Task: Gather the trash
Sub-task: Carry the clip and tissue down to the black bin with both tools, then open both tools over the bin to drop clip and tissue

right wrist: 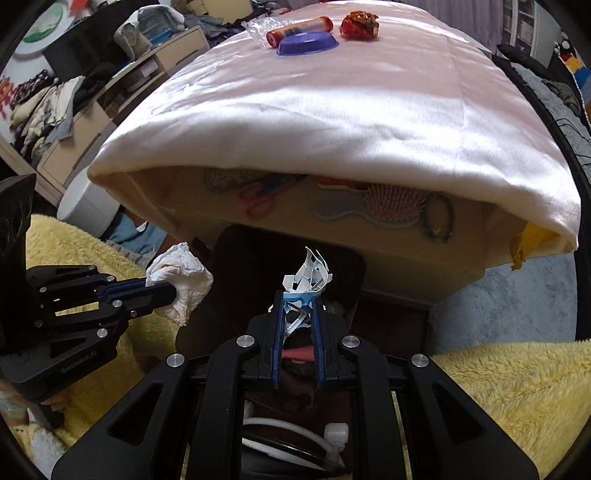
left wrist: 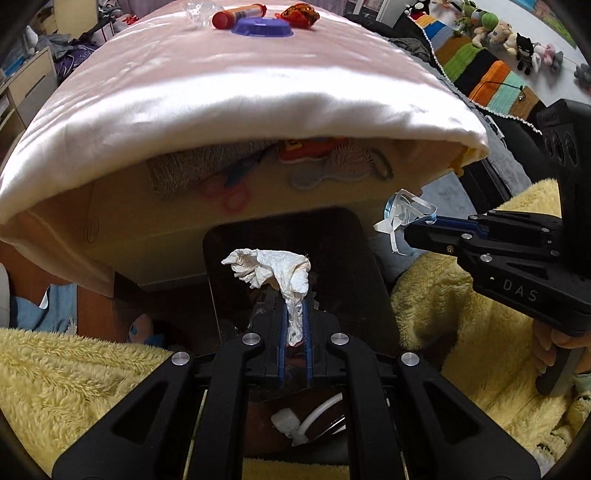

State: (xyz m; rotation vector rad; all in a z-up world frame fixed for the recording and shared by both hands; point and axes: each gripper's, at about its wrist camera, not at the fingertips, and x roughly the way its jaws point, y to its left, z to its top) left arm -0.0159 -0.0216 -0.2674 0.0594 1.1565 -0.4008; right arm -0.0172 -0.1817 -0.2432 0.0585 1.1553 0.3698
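Our left gripper (left wrist: 295,295) is clamped on a crumpled white tissue (left wrist: 273,271), which sticks out past the blue finger pads and hangs over the dark opening of a black bin (left wrist: 354,236) just below. Our right gripper (right wrist: 298,299) is pinched tight on a crushed piece of clear and blue plastic (right wrist: 308,275), held above the same bin (right wrist: 343,262); in the left view it comes in from the right, near the bin's right rim. Both grippers point steeply down, side by side and apart from each other. Yellow fleece (left wrist: 66,376) lies on both sides of the bin, near us. Beyond the bin stands a table draped in a pale pink cloth (left wrist: 207,88), with scissors and a hairbrush on a shelf under its near edge. At the far end of the cloth we see more trash: a red tube (left wrist: 238,14), a purple lid (left wrist: 262,27), a red-orange wrapper (left wrist: 299,14) and a clear plastic scrap (left wrist: 201,11), all close together.
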